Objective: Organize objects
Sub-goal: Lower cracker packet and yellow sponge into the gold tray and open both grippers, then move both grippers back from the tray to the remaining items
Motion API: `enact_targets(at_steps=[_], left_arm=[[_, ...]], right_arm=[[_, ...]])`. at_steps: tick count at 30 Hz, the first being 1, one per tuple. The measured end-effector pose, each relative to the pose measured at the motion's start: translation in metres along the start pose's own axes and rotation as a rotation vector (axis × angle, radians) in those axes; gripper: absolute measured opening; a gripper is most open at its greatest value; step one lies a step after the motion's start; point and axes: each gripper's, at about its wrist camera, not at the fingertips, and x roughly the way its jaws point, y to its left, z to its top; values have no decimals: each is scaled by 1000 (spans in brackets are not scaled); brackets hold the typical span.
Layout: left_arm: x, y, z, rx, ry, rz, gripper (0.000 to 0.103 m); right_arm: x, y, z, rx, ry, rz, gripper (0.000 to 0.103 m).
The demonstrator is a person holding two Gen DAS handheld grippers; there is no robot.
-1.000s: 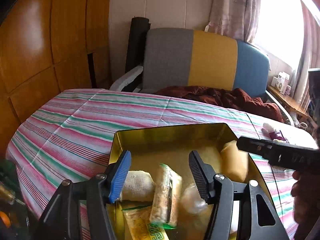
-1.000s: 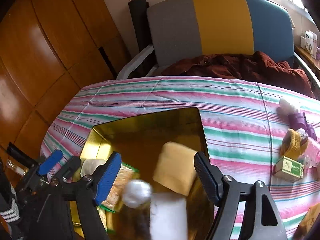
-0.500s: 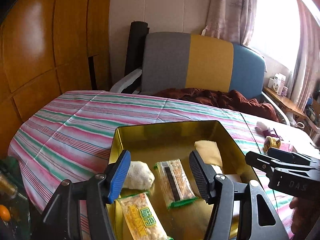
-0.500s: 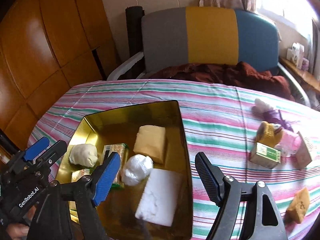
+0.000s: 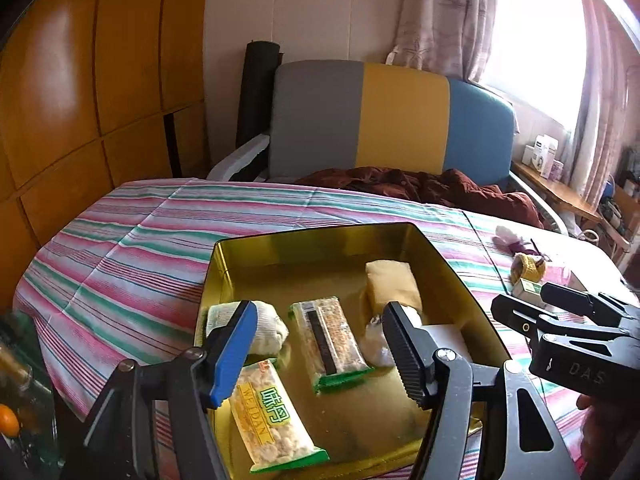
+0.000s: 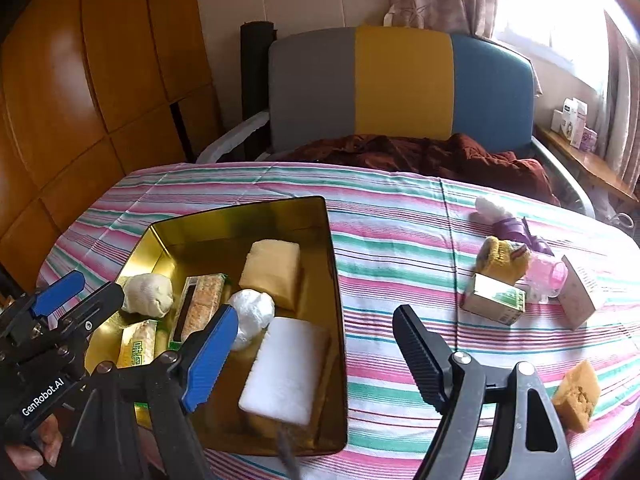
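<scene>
Gold tin (image 6: 336, 280) sits on the striped cloth (image 6: 400, 216), holding snack packets (image 5: 276, 412), a white block (image 6: 288, 368) and other items. Left gripper (image 5: 320, 344) hangs over the packets, jaws opening, gripping nothing. Right gripper (image 6: 316, 348) straddles the tin's right wall, jaws opening, empty, the block below its blue finger.

A gold tin (image 6: 338, 320) is sitting open at the lower left of the right wrist view, holding a white sponge (image 6: 288, 372), a yellow sponge (image 6: 272, 272), a white wad (image 6: 252, 312), a cream sock ball (image 6: 148, 294) and two snack packets (image 5: 330, 340) (image 5: 268, 412). At the right of that view, a small green box (image 6: 494, 298), a yellow knit piece (image 6: 502, 260), a pink bottle (image 6: 546, 276), a white box (image 6: 582, 296) and a brown sponge chunk (image 6: 576, 396) are lying loose on the striped cloth.
</scene>
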Motion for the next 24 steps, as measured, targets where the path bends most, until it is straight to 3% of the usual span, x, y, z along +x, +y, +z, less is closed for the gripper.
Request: enact_targets(at_steps=[18, 24], left_arm=[[0, -27, -3, 62, 17, -37, 66], [1, -45, -9, 112, 40, -85, 70]], right_arm=[[-15, -31, -11, 1, -15, -59, 82], [-18, -47, -15, 4, -8, -80, 85]])
